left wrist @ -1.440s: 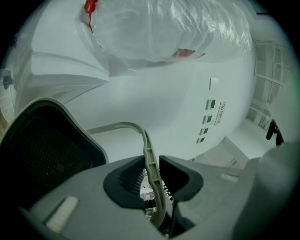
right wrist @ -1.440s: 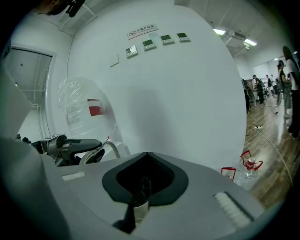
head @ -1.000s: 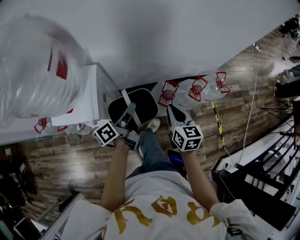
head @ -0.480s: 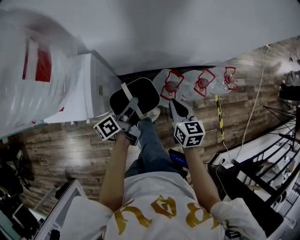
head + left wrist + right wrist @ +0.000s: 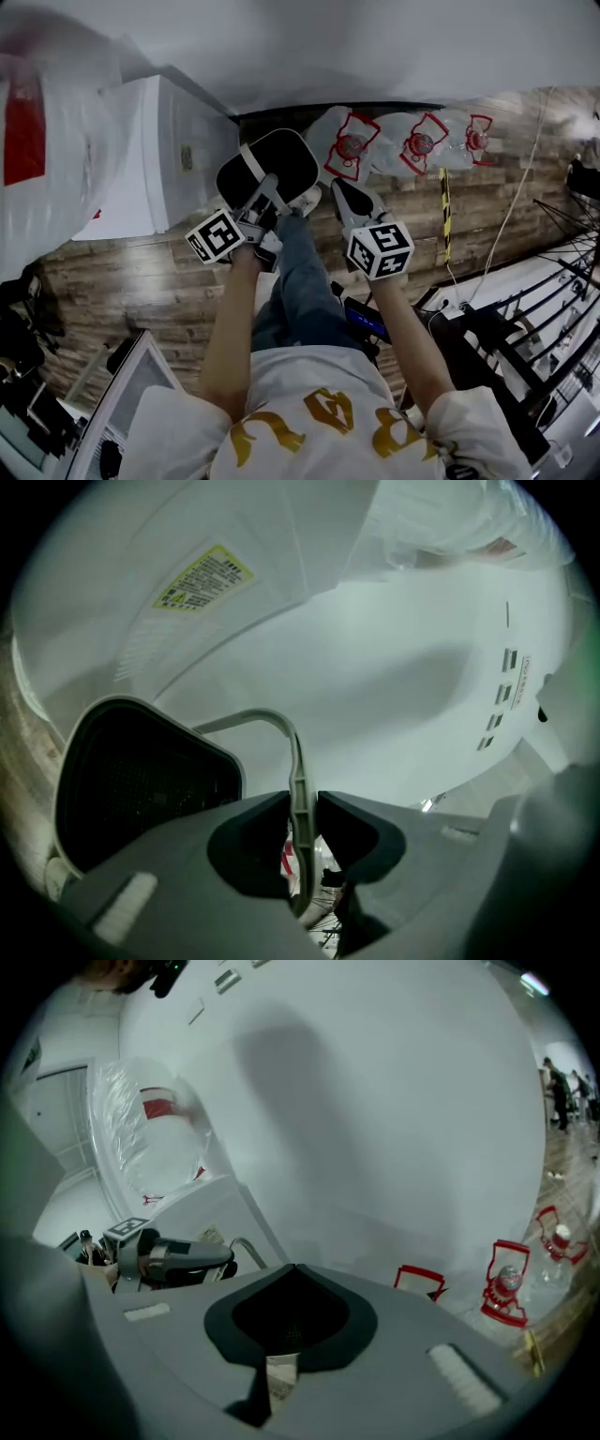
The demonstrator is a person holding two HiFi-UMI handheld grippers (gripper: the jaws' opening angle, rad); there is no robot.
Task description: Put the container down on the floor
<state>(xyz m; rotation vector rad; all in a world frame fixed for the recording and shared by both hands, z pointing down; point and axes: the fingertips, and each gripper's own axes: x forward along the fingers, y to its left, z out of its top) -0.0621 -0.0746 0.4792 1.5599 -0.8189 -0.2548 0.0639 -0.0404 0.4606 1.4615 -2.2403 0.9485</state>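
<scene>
Clamping grey handle (image 5: 293, 752) of black container (image 5: 291, 161): left gripper (image 5: 302, 803). Right gripper (image 5: 292, 1274) jaws pressed together, empty, near container.

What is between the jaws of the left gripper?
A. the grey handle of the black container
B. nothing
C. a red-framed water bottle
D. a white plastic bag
A: the left gripper has its jaws closed on the thin grey handle that arches from the black container, as its own view shows.
</scene>
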